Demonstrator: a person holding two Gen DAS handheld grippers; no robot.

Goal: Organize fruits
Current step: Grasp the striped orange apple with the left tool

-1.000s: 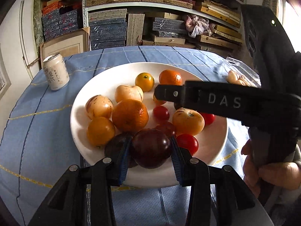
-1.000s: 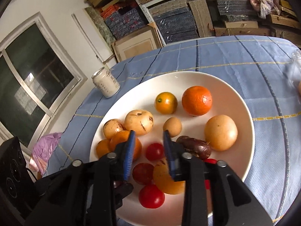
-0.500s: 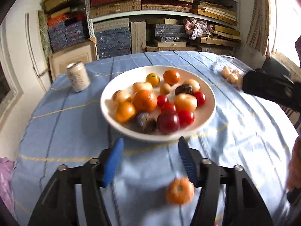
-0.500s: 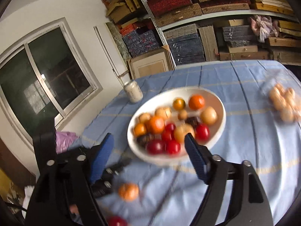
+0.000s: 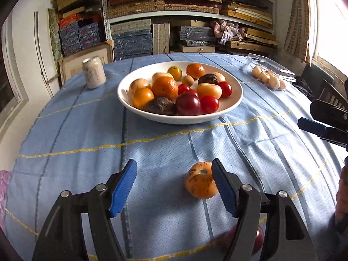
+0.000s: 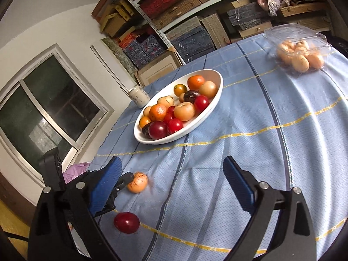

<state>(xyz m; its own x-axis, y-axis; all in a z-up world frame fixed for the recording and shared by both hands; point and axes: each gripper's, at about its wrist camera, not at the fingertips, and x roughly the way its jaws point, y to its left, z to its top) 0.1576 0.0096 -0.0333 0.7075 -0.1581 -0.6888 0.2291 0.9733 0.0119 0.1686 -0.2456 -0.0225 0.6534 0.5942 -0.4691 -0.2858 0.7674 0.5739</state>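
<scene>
- Left gripper (image 5: pixel 174 187) — jaws opening, apart; a speckled orange fruit (image 5: pixel 201 180) lies on the blue-clothed tabletop (image 5: pixel 152 143) just inside the right-hand pad, loose on the cloth.
- Right gripper (image 6: pixel 171 187) — jaws opening, wide apart, only cloth between them.
- A red fruit (image 6: pixel 126 222) lies on the cloth nearby.
- The white plate (image 5: pixel 236 91), heaped with fruit, sits farther back, a can (image 5: pixel 94 72) to its left.

free: cloth (image 6: pixel 271 113) right of bowl (image 6: pixel 214 100) | blocked: orange fruit (image 5: pixel 201 180) (near edge)
</scene>
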